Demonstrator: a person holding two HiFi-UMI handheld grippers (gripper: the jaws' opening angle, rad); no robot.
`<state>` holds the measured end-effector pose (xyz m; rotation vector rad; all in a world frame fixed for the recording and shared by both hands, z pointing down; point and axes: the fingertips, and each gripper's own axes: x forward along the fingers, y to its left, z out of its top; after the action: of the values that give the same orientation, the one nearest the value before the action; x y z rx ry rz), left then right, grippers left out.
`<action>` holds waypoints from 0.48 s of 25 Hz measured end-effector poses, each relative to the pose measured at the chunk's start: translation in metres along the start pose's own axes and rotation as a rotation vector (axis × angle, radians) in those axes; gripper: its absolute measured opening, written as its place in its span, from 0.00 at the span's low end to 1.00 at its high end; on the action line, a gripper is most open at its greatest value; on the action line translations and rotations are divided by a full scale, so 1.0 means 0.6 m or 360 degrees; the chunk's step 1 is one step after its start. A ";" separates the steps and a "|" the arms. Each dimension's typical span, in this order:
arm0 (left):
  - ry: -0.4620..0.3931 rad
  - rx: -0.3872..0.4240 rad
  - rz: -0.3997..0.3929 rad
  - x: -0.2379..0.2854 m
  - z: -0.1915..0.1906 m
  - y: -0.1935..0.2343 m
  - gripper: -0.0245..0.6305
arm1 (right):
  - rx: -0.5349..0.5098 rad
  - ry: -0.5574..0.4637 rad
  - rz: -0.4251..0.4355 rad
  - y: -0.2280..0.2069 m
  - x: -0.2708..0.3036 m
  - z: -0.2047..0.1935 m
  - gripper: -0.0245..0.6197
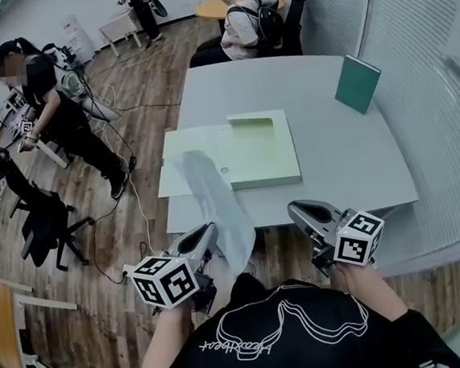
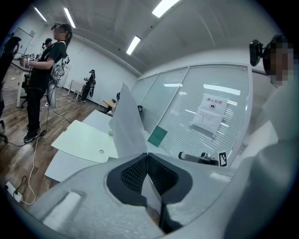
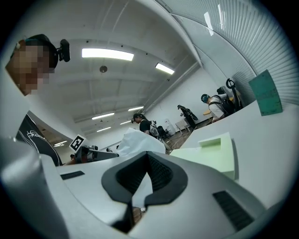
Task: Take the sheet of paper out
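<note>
A white sheet of paper (image 1: 215, 197) hangs in the air over the table's near edge, lifted off the open pale green folder (image 1: 264, 156). My left gripper (image 1: 210, 228) is shut on the sheet's lower end. In the left gripper view the paper (image 2: 125, 123) rises straight out of the closed jaws (image 2: 147, 155), with the folder (image 2: 84, 140) lying behind it. My right gripper (image 1: 294, 207) is at the table's near edge, to the right of the sheet. Its jaws (image 3: 148, 154) are shut with nothing in them. From that side the paper (image 3: 140, 140) and the folder (image 3: 212, 151) both show.
The folder lies on a grey table (image 1: 350, 167). A dark green book (image 1: 357, 83) stands upright at its far right. One person (image 1: 52, 99) stands at the left near a black chair (image 1: 43, 221) and floor cables; another (image 1: 243, 24) sits beyond the table's far end.
</note>
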<state>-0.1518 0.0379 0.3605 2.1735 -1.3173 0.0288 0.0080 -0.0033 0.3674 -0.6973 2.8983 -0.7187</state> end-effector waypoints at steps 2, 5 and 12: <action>-0.0007 0.0008 -0.0018 0.001 -0.001 -0.014 0.06 | -0.0016 -0.0005 0.0011 0.007 -0.010 0.004 0.05; -0.0017 0.0031 -0.0037 -0.001 0.006 -0.024 0.06 | -0.0058 0.0005 0.0031 0.020 -0.014 0.010 0.05; -0.0038 0.0032 -0.0095 0.000 -0.002 -0.044 0.06 | -0.0088 0.0036 0.0040 0.034 -0.030 0.004 0.05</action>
<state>-0.1299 0.0475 0.3490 2.2354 -1.2698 -0.0072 0.0163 0.0200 0.3554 -0.6618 2.9520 -0.6501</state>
